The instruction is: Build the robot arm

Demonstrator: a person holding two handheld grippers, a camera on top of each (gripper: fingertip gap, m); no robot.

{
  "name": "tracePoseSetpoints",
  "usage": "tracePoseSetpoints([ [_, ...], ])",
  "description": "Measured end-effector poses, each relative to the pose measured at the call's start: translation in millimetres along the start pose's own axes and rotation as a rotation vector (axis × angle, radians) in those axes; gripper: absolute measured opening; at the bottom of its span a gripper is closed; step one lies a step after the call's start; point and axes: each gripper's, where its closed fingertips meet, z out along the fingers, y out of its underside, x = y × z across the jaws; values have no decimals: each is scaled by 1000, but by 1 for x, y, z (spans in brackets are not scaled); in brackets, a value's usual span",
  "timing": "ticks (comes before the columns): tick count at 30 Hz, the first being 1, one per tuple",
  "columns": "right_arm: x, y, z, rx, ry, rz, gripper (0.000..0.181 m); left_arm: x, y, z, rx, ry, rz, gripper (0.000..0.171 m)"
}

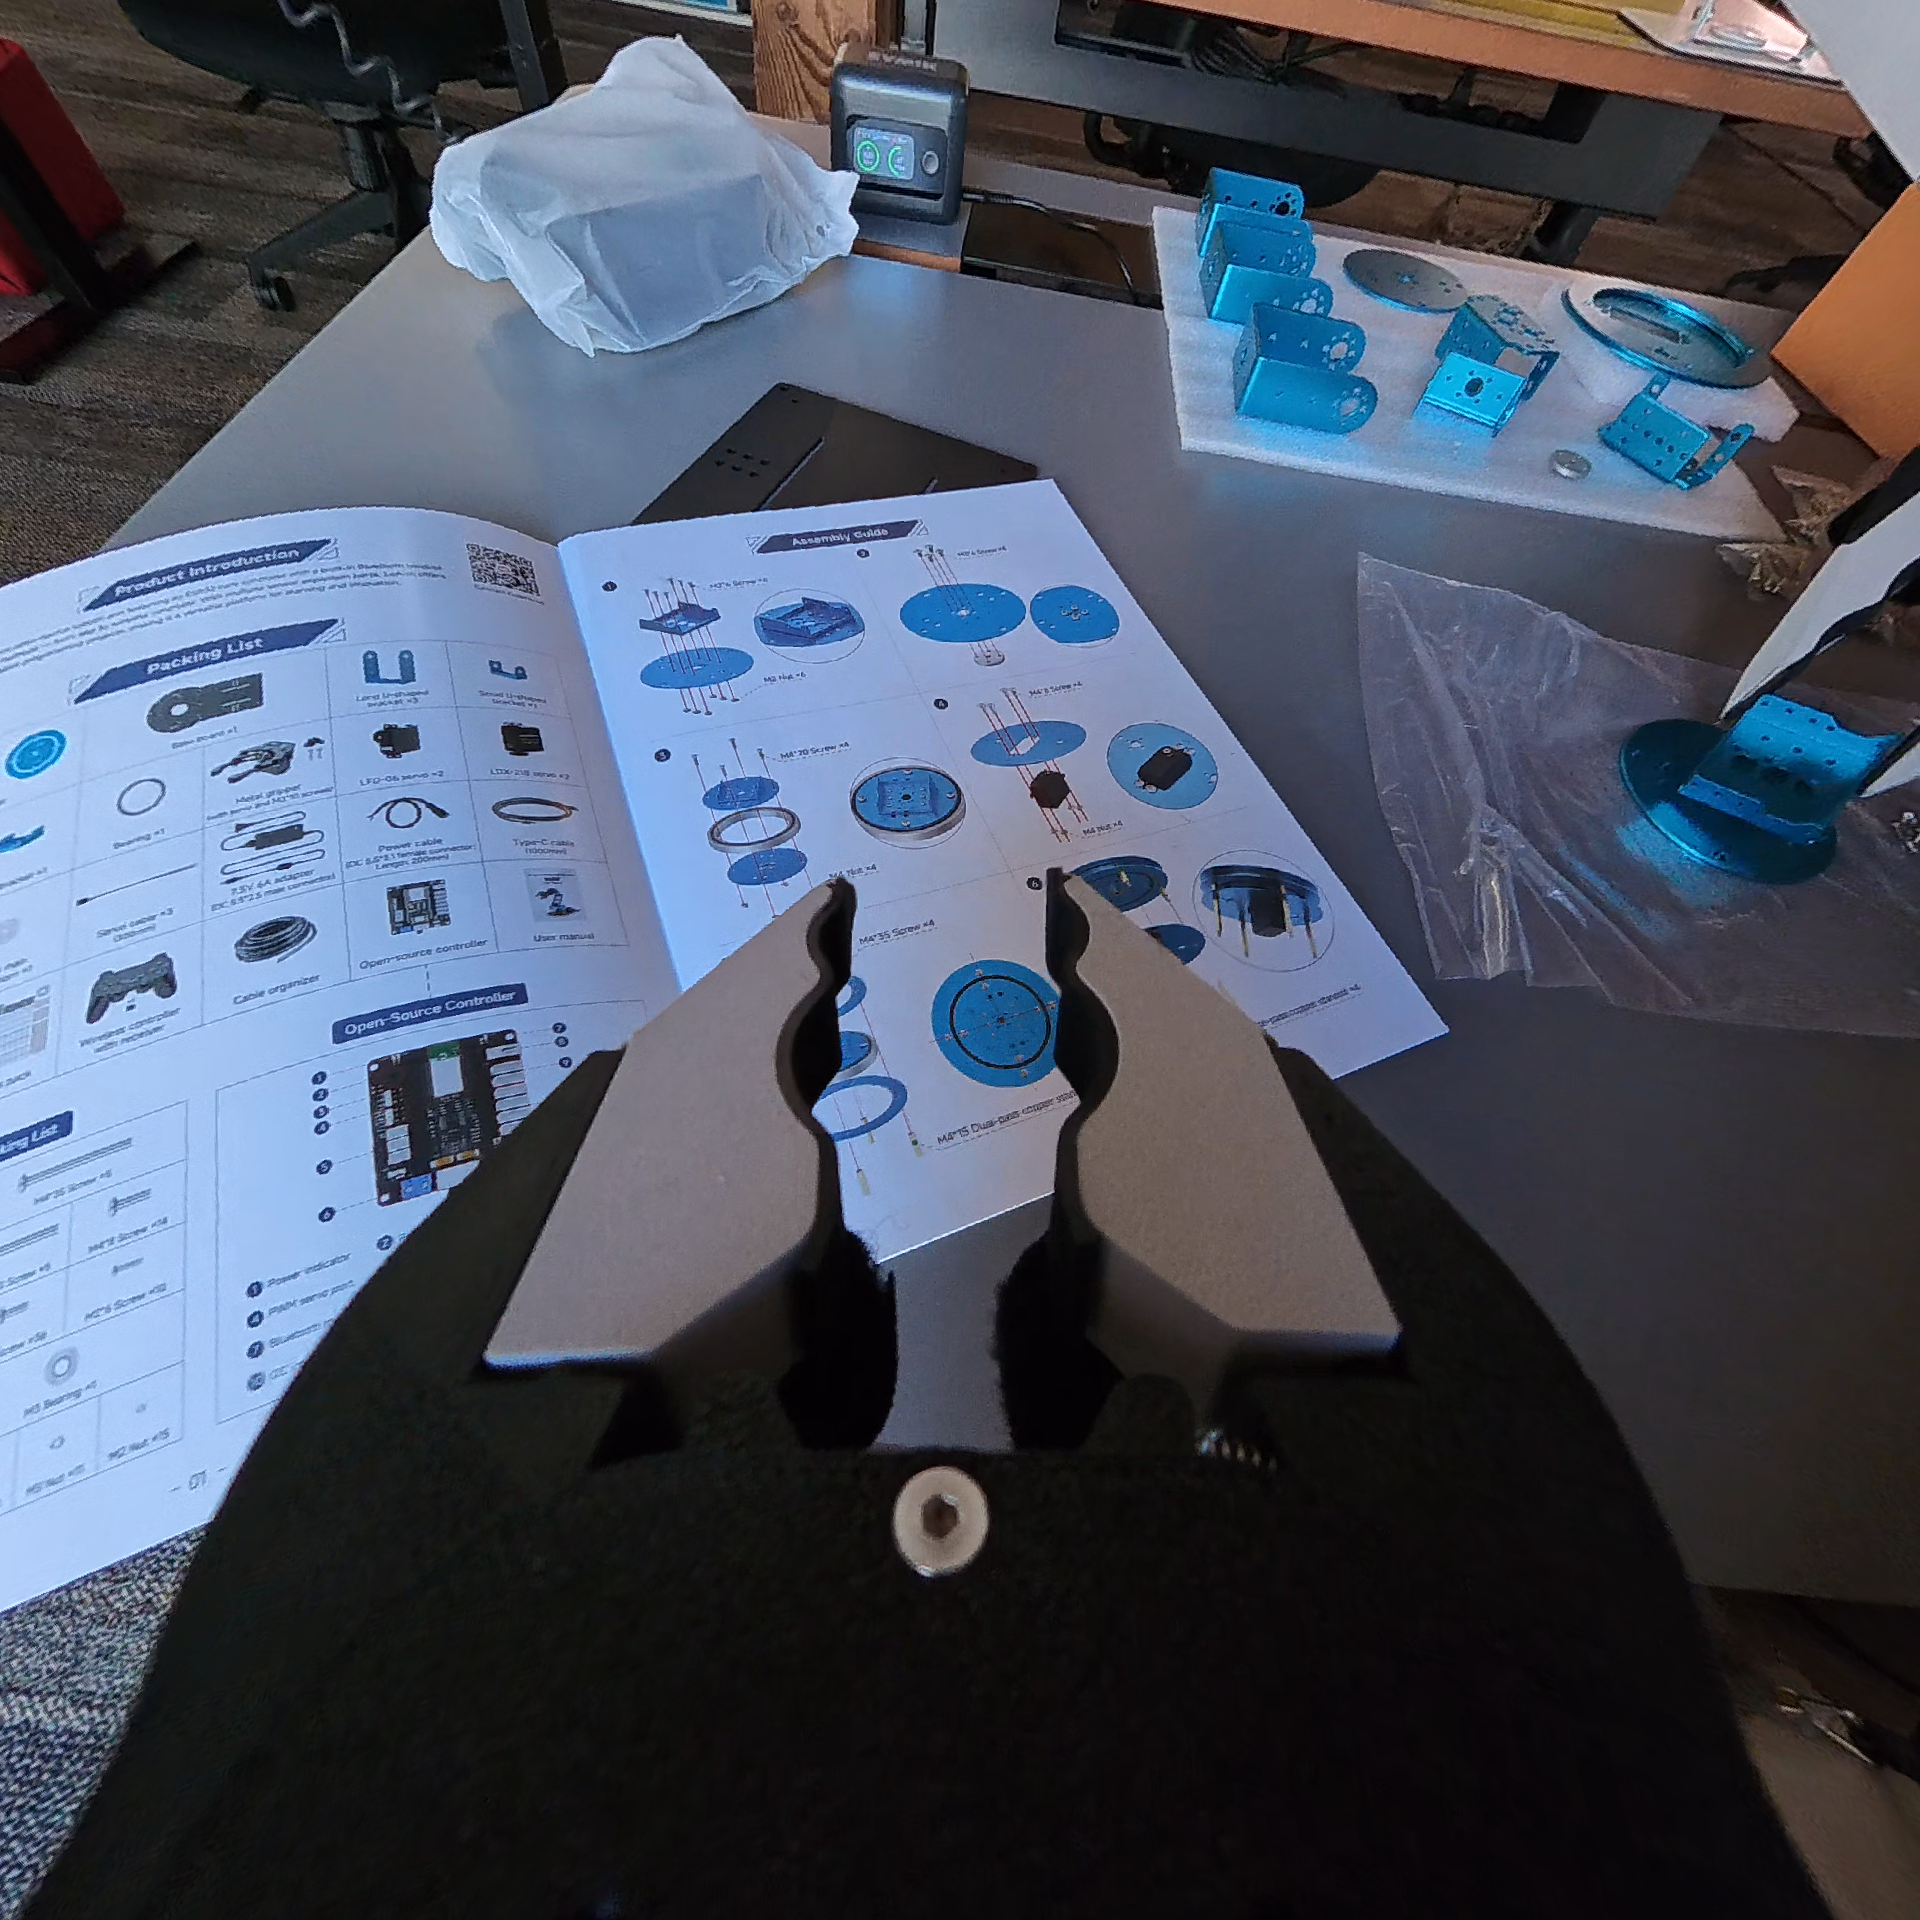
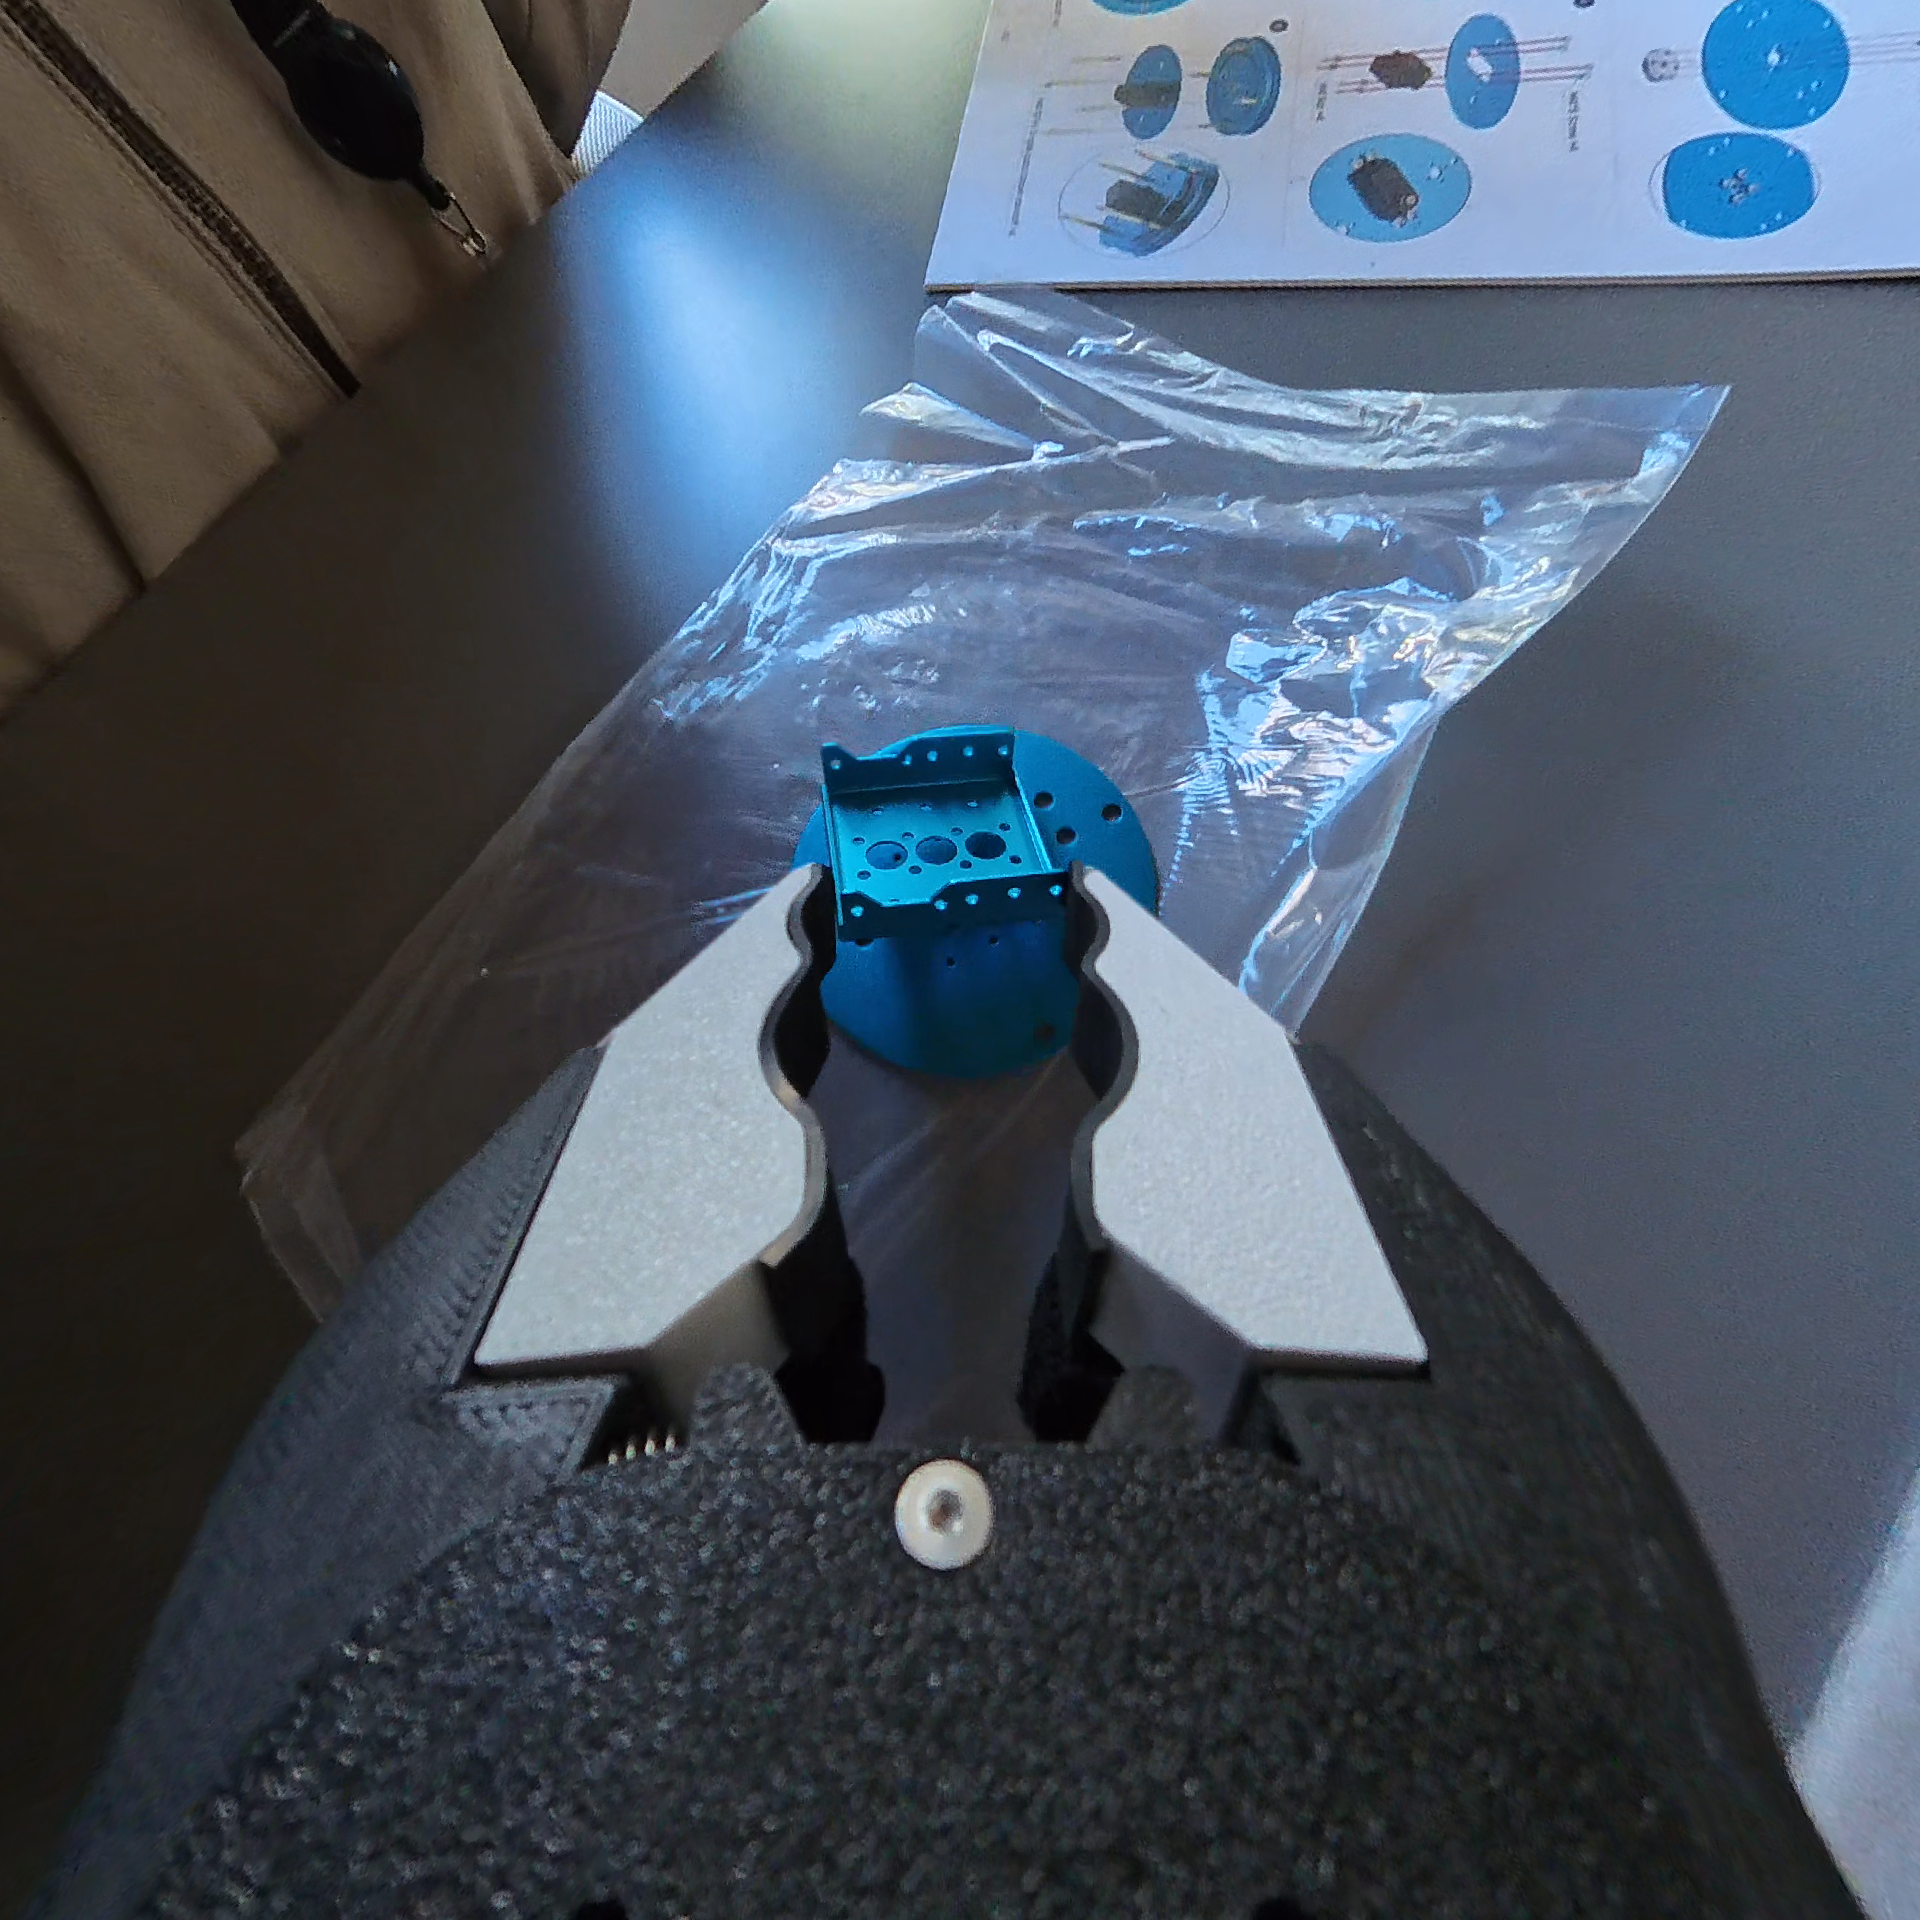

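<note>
Two grippers parted: my right gripper [image 2: 943, 883] straddles the blue bracket [image 2: 935, 844] on its blue disc [image 2: 961, 1003] atop the plastic bag [image 2: 1195, 623], not visibly clamped, left gripper [image 1: 948, 883] empty over the manual [image 1: 727, 790] beside that bag; I'd keep centred, I judge.

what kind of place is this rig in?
Likely an office or lab workbench set up for kit assembly: an open assembly manual, blue metal brackets on a foam sheet, and an office chair behind the grey table.

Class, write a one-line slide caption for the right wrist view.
Right gripper open around a blue bracket on a blue disc, over a clear plastic bag.
</note>
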Motion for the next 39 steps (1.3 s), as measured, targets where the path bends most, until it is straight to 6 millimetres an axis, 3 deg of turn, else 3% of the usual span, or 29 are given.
tracePoseSetpoints([
  [16, -3, 18, 4, -45, -30, 15, 43, 12, -2, 4, -9, 3, 19, 36],
  [31, 1, 18, 4, -146, -72, -34, 39, 23, -5, 5, -8, -4, 36, 36],
  [35, 5, 13, 2, -165, -37, 17, 47, 27, -6, 6, -6, 2, 38, 36],
  [39, 3, 2, -7, -256, 114, 151, 33, 29, -7, 10, 7, 24, 32, 36],
])
